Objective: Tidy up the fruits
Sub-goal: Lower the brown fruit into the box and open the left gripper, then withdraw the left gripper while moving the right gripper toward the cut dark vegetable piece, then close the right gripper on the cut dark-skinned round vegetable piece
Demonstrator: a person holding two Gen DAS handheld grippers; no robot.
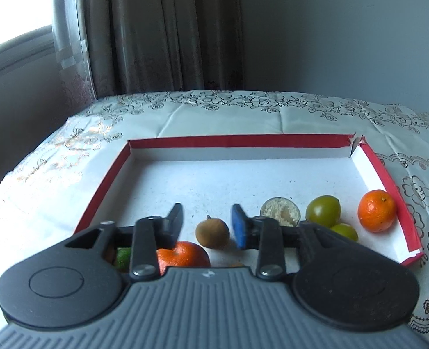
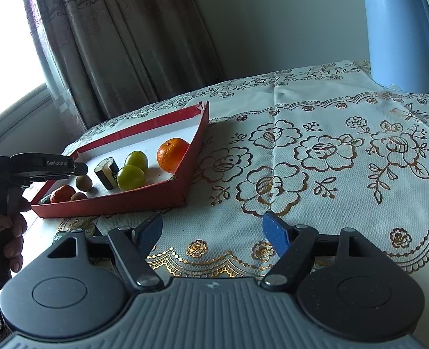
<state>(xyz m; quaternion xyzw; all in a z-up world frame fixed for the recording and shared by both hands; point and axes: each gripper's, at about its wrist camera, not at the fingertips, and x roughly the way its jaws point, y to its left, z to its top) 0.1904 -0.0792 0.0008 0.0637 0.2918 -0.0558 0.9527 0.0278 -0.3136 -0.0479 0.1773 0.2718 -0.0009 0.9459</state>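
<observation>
A red-rimmed white tray (image 1: 243, 140) (image 2: 144, 200) holds the fruits. My left gripper (image 1: 208, 218) is open, hovering above the tray over a small brown fruit (image 1: 212, 231) that lies below and between its fingers. Near it are an orange (image 1: 183, 257), a green fruit (image 1: 123, 257) partly hidden by the gripper, a cut cane piece (image 1: 280, 211), two green fruits (image 1: 323, 210) (image 1: 344, 231) and another orange (image 1: 376, 210). The right wrist view shows the left gripper (image 2: 82, 168) over the tray and a second brown fruit (image 2: 78, 196). My right gripper (image 2: 213, 229) is open and empty above the tablecloth.
A flower-patterned tablecloth (image 2: 316, 157) covers the table. A light blue electric kettle (image 2: 400, 32) stands at the back right. Curtains (image 1: 162, 29) and a window are behind the table. A dark round object (image 2: 59, 236) lies near the table's front edge.
</observation>
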